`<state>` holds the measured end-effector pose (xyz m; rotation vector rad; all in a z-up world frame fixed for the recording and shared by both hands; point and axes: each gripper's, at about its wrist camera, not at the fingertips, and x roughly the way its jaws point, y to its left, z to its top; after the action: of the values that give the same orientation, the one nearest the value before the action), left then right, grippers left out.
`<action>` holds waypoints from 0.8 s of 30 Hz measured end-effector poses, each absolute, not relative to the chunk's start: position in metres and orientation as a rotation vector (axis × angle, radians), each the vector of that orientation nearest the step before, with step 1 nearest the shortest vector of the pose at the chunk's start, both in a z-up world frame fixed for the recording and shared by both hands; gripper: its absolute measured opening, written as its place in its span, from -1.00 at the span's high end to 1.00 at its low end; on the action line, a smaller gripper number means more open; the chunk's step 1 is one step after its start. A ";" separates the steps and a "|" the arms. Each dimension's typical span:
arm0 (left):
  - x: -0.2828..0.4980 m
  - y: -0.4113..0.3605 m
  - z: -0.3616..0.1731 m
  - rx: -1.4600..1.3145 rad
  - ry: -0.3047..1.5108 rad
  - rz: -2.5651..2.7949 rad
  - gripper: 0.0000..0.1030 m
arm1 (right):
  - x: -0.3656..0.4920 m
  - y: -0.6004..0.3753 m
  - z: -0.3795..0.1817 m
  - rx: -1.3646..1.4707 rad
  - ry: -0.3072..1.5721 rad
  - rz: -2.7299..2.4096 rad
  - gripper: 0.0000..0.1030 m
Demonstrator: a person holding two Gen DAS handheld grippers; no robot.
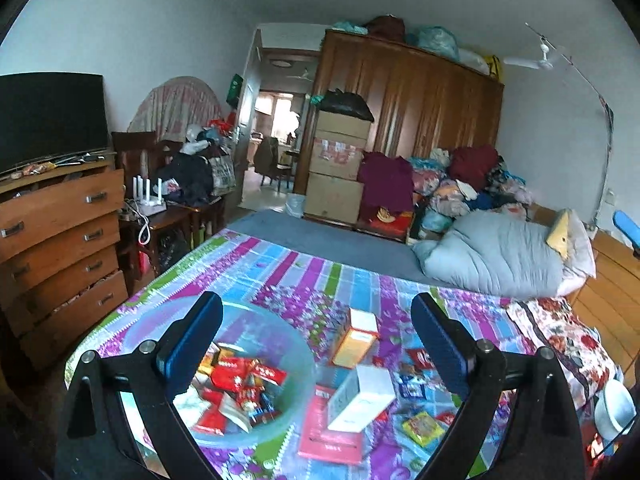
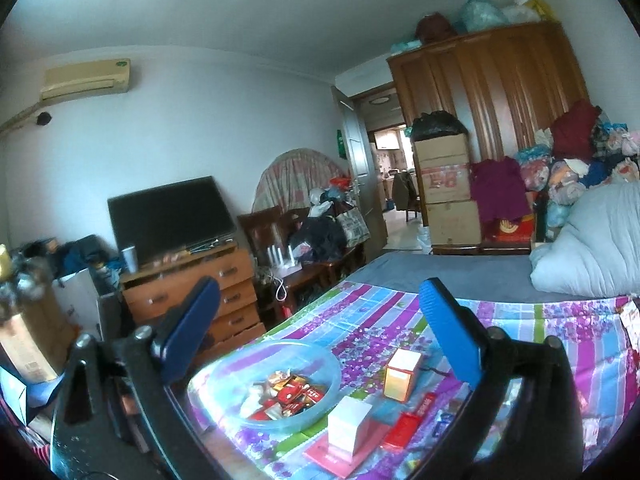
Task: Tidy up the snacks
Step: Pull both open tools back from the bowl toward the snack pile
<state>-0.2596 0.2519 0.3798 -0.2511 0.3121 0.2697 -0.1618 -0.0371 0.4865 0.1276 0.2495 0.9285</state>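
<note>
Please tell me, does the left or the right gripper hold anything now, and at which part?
Nothing is held. The left gripper and the right gripper are both open and empty, above the bed, with the snack bowl and boxes lying below them.

Both wrist cams sit close over the near end of the bed, aimed slightly downward across it toward the wardrobe (image 1: 404, 92). They share the clear bowl (image 1: 280, 344) (image 2: 320, 364): behind left view's left finger (image 1: 192, 344), between right view's fingers.
</note>
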 end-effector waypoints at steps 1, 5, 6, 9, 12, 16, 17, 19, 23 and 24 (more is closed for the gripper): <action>-0.261 0.249 0.376 -0.249 0.318 0.266 -0.86 | -0.163 -0.036 0.487 0.130 0.252 0.931 -0.95; -0.264 0.238 0.358 -0.241 0.360 0.262 -0.86 | -0.166 -0.034 0.485 0.118 0.244 0.947 -0.95; -0.267 0.234 0.351 -0.236 0.373 0.259 -0.86 | -0.166 -0.033 0.485 0.114 0.241 0.956 -0.96; -0.278 0.221 0.328 -0.229 0.417 0.242 -0.86 | -0.165 -0.024 0.482 0.110 0.252 1.001 -1.00; -0.289 0.207 0.298 -0.219 0.493 0.235 -0.86 | -0.156 -0.014 0.473 0.094 0.289 1.033 -1.00; -0.307 0.195 0.260 -0.180 0.593 0.212 -0.86 | -0.124 -0.005 0.453 0.194 0.409 1.051 -1.00; -0.311 0.195 0.254 -0.171 0.619 0.219 -0.86 | -0.120 -0.004 0.449 0.216 0.422 1.046 -1.00; -0.320 0.202 0.247 -0.178 0.642 0.249 -0.86 | -0.111 0.003 0.440 0.273 0.469 1.047 -1.00; -0.341 0.224 0.256 -0.249 0.601 0.296 -0.86 | -0.116 0.022 0.431 0.303 0.525 1.072 -1.00; -0.345 0.228 0.260 -0.263 0.587 0.298 -0.86 | -0.120 0.027 0.432 0.297 0.530 1.080 -1.00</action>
<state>-0.3447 0.2279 0.2599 -0.2634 0.5870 0.2984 -0.1200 0.0273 0.4325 0.2967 0.5300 1.0799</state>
